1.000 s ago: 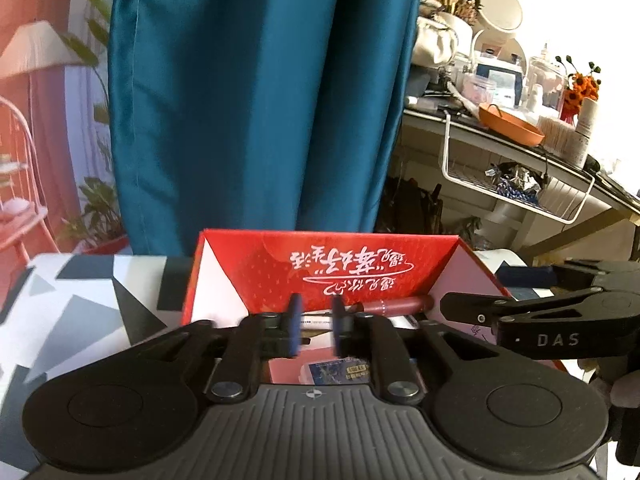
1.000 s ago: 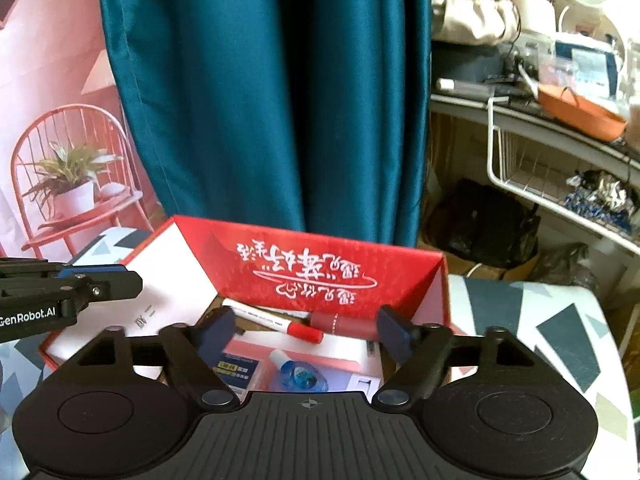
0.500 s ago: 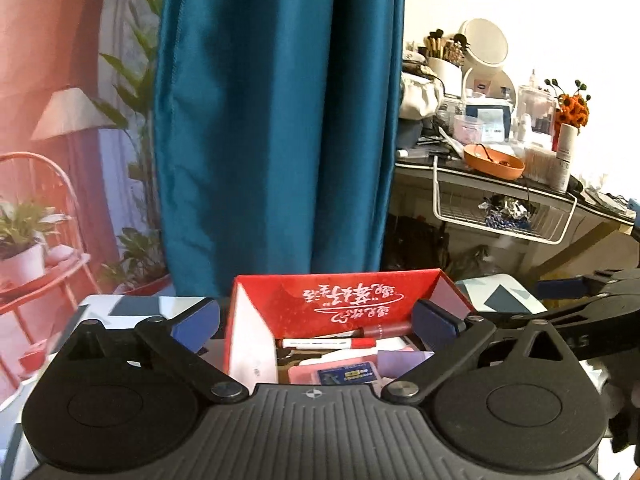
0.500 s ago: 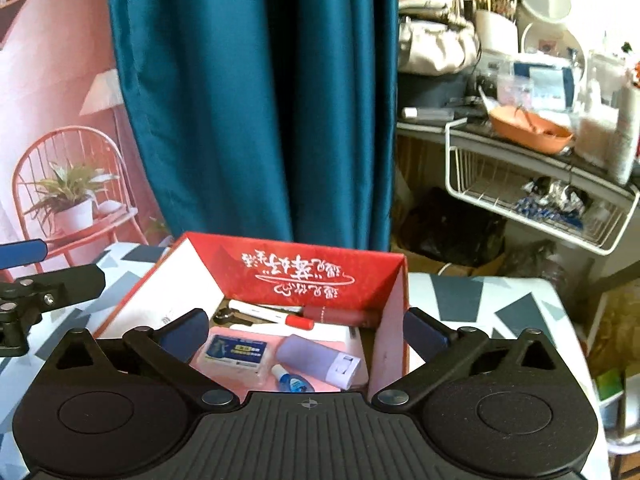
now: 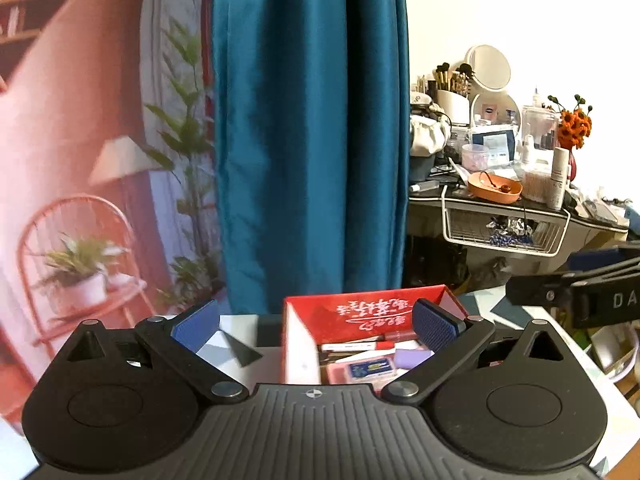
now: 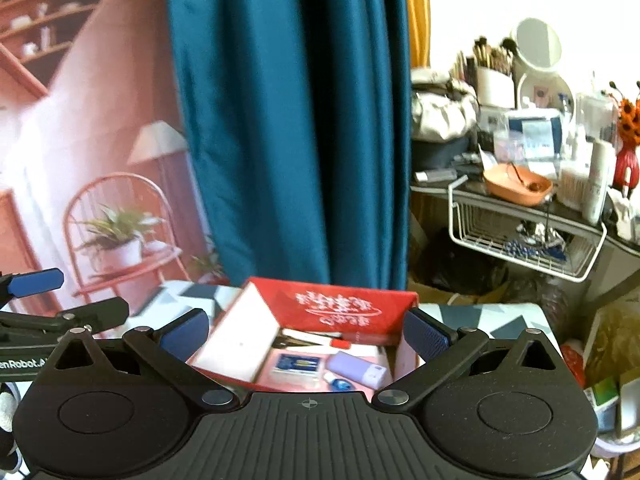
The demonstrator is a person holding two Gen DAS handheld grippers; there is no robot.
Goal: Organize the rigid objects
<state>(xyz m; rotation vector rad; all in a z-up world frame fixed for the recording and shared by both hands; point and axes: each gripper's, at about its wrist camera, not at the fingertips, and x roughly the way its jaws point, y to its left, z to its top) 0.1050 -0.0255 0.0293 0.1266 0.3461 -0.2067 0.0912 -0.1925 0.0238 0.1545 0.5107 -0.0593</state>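
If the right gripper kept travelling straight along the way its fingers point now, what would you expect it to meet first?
Probably the red box: the open right gripper points at its printed back wall, above the purple tube. Depth is hard to judge in this fisheye view.

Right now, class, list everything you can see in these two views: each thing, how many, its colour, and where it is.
box: one, red, open on the patterned table
marker: one, white with red cap, inside box at back
tube: one, lilac, inside box
card pack: one, blue label, on pink tray in box
curtain: one, teal, behind table
bowl: one, orange, on cluttered shelf
wire basket: one, white, under shelf
left gripper: one, black, open
right gripper: one, black, open
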